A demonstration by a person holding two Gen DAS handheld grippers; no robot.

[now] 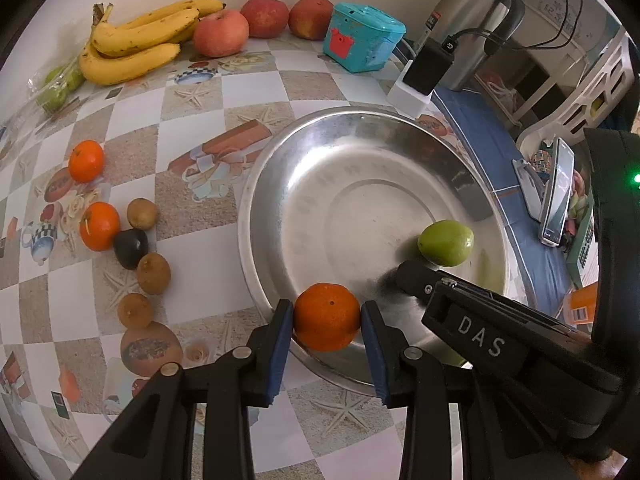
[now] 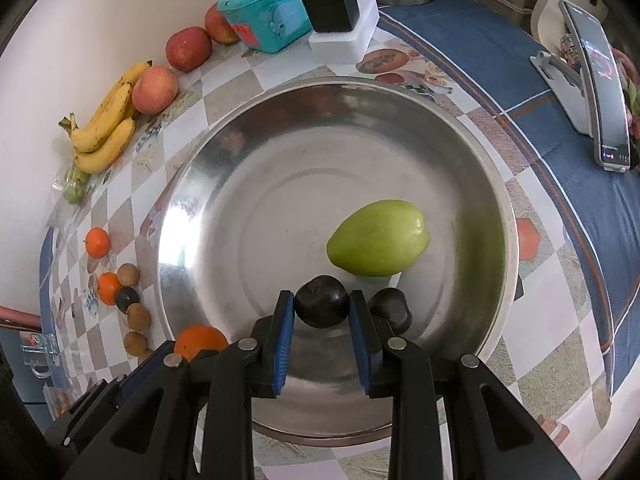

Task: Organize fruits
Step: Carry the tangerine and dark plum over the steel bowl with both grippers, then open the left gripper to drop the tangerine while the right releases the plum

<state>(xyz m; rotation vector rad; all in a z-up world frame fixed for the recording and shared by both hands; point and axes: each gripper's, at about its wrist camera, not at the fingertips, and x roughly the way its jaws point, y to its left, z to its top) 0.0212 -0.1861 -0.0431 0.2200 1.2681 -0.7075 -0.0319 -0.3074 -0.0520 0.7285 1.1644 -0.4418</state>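
I see a polished metal bowl (image 2: 188,216), its inside mirror-bright with faint scuffs. The green fruit (image 2: 378,238) in it looks smooth and waxy. My grippers' pads (image 1: 280,350) seem matt blue rubber on matt black plastic arms. The tablecloth (image 1: 192,264) looks like glossy printed vinyl; the orange (image 1: 327,317) has dimpled skin.
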